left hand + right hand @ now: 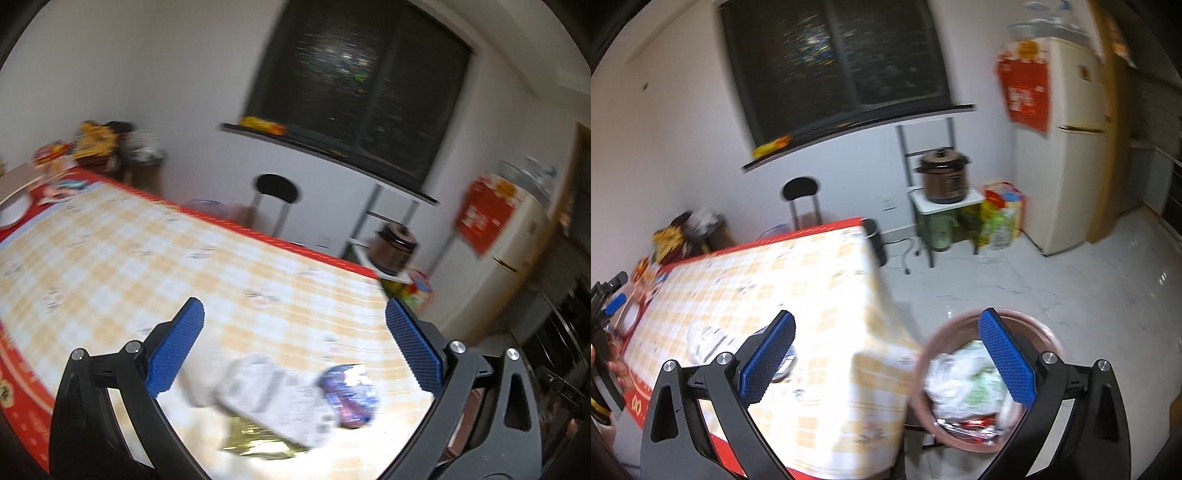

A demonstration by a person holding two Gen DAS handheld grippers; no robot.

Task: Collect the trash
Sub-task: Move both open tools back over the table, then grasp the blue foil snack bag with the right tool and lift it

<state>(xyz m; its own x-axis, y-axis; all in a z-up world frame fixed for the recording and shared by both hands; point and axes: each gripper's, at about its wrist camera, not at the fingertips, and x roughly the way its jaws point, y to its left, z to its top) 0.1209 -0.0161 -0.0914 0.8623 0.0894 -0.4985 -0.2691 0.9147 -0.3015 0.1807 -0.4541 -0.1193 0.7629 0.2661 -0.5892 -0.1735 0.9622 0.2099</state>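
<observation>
A table [155, 236] carries a yellow-and-white checked cloth with a red border. Near its close edge lie a white wrapper [273, 402], a blue-purple wrapper [351, 395] touching it, and a gold wrapper [258, 441] partly under the white one. A white plate [13, 214] and blurred colourful packets [62, 184] sit at the far left corner.

On the floor [1052, 288] just beside the table's right corner stands a pink bin [960, 332] holding wrappers.

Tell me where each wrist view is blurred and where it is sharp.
Left wrist view: the tool is crisp, but the wrappers on the tablecloth and the window are smeared by motion. Right wrist view: the tool is sharp; the trash bin and fridge are streaked, and fisheye bends the room's edges.
</observation>
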